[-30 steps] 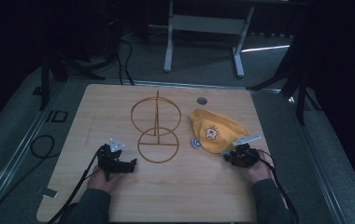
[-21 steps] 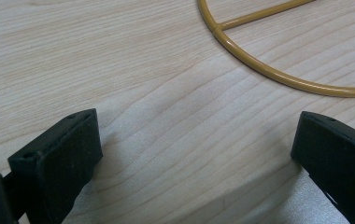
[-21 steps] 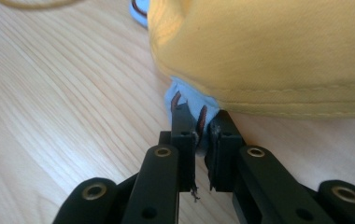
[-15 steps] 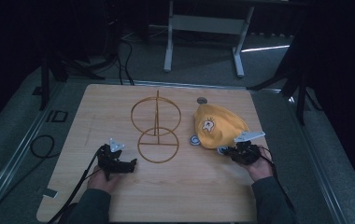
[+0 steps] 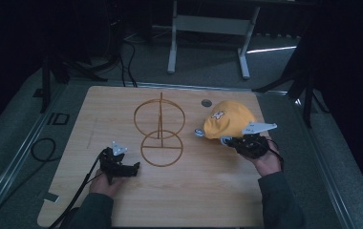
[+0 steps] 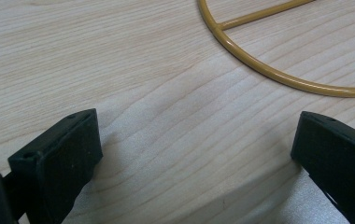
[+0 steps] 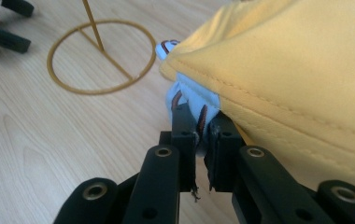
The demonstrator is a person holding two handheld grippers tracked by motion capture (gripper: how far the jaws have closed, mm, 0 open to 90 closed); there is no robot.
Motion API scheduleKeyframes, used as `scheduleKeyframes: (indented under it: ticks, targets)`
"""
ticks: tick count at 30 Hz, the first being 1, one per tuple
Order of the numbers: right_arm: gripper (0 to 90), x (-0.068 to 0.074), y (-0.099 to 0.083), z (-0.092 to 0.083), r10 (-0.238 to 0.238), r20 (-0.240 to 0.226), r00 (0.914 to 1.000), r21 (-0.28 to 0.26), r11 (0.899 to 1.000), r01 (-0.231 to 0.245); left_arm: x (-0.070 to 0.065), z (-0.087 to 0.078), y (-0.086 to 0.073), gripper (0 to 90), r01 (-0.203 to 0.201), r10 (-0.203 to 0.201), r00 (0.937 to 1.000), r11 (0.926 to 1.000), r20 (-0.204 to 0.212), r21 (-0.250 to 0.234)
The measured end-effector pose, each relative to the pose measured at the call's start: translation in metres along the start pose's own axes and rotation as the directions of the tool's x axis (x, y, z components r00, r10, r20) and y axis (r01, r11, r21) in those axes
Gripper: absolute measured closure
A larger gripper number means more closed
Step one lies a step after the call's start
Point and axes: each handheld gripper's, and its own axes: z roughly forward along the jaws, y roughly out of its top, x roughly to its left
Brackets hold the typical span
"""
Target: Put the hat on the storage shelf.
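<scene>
Right gripper view: right claw clenched on yellow fabric cap's rim; gold wire stand lies leftward. Left claw released.

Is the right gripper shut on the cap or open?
Shut on it: the right gripper pinches the pale edge of the yellow cap, jaws nearly together.

Yellow cap with pale-blue edge, mustard wire stand, light wood table
</scene>
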Motion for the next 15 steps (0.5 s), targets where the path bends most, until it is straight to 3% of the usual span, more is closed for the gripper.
scheduleKeyframes:
  ticks: [7,15]
  targets:
    - [83.3,0.001,0.013,-0.011,-0.007,-0.014,0.9999,-0.046,0.999,0.006,0.0,0.0,0.0,1.8,-0.002,0.002,1.0,1.0,0.0,0.002]
    - [83.3,0.013,0.019,-0.023,-0.017,-0.042,0.999,-0.085,0.996,0.013,0.0,0.0,0.0,1.9,-0.004,0.004,1.0,1.0,0.001,0.005]
